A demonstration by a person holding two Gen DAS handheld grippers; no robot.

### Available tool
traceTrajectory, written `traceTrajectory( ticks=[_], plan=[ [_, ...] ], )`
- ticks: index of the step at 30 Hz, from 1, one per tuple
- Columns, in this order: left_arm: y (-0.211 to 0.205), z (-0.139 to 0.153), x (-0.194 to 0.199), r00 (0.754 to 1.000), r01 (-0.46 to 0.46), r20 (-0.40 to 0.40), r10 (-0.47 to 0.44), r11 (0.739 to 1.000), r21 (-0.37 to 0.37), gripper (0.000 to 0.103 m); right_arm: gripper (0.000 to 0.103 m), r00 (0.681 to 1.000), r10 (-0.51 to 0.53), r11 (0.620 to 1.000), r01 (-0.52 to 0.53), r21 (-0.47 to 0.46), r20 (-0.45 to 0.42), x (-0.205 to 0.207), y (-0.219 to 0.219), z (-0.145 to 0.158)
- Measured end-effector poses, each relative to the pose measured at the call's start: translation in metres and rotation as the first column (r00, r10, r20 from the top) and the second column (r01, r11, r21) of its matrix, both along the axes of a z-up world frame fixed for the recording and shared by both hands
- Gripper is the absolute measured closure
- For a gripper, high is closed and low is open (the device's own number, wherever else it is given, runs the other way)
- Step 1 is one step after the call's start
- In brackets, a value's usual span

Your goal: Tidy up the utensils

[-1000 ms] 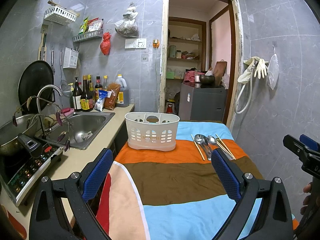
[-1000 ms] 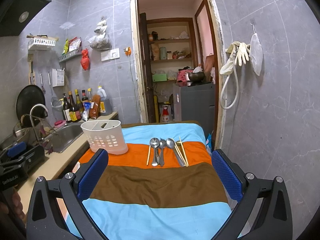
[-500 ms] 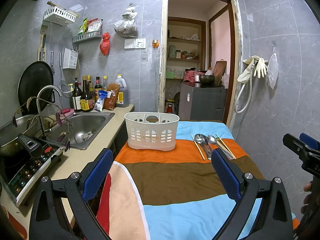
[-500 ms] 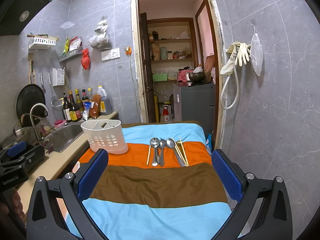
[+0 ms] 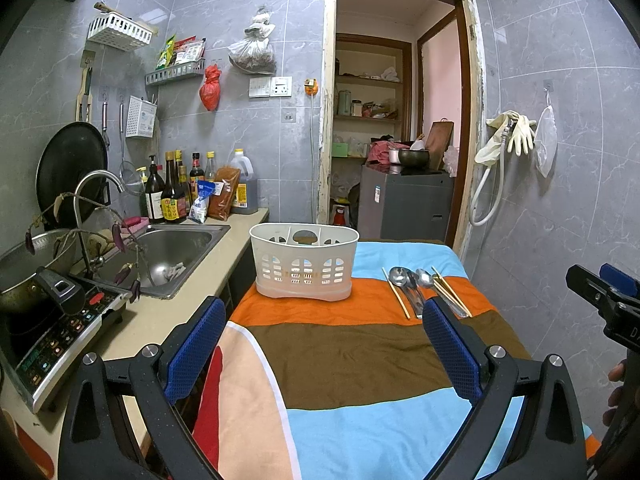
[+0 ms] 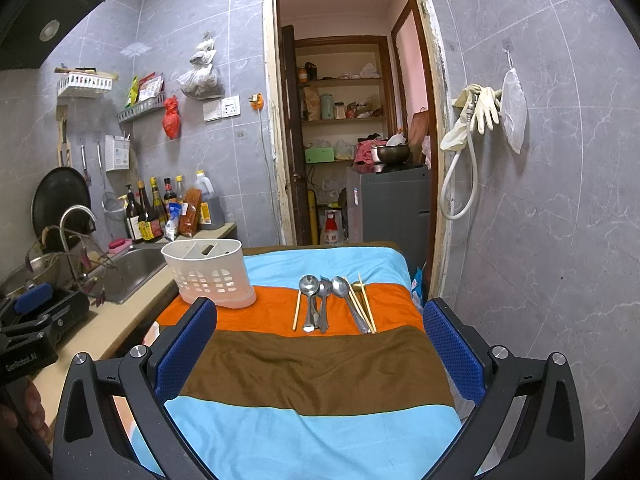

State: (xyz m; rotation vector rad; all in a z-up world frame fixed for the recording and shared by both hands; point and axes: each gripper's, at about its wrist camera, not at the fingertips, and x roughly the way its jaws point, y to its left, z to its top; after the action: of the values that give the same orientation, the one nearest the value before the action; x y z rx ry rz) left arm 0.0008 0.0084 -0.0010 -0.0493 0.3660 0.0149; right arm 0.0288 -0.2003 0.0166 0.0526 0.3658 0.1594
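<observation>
Two grippers hover over the near end of a striped cloth (image 6: 320,368), both with blue-padded jaws spread wide and nothing between them: the left gripper (image 5: 324,354) and the right gripper (image 6: 320,354). At the near left edge of the right wrist view, the other tool's black body carries white lettering that seems to read "GenRobot.AI" (image 6: 21,362); the left wrist view does not show this, and there only a letter or two can be made out on the tool at its right edge.

Farther on, on the orange stripe, lie the utensils: metal spoons (image 6: 316,300) bunched together, a single chopstick (image 6: 297,310) just left of them and more chopsticks (image 6: 362,304) at their right. To the left on the same stripe stands a white slotted utensil caddy (image 5: 304,266), divided into compartments; nothing can be seen inside it.

Left of the table, a steel sink (image 5: 172,250) holds a small pale scrap. Beyond it stand labelled sauce bottles (image 5: 172,188), their print too small to read. Only the right wrist view shows the range hood (image 6: 44,20).
</observation>
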Motion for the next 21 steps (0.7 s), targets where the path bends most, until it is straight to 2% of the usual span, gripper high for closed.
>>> traceTrajectory(
  ticks=[21],
  plan=[
    [0.0007, -0.0010, -0.0006, 1.000, 0.000, -0.002, 0.000, 1.000, 0.000, 0.006, 0.000, 1.000, 0.003, 1.000, -0.003, -0.006, 0.000, -0.0003, 0.0022, 0.0008]
  ],
)
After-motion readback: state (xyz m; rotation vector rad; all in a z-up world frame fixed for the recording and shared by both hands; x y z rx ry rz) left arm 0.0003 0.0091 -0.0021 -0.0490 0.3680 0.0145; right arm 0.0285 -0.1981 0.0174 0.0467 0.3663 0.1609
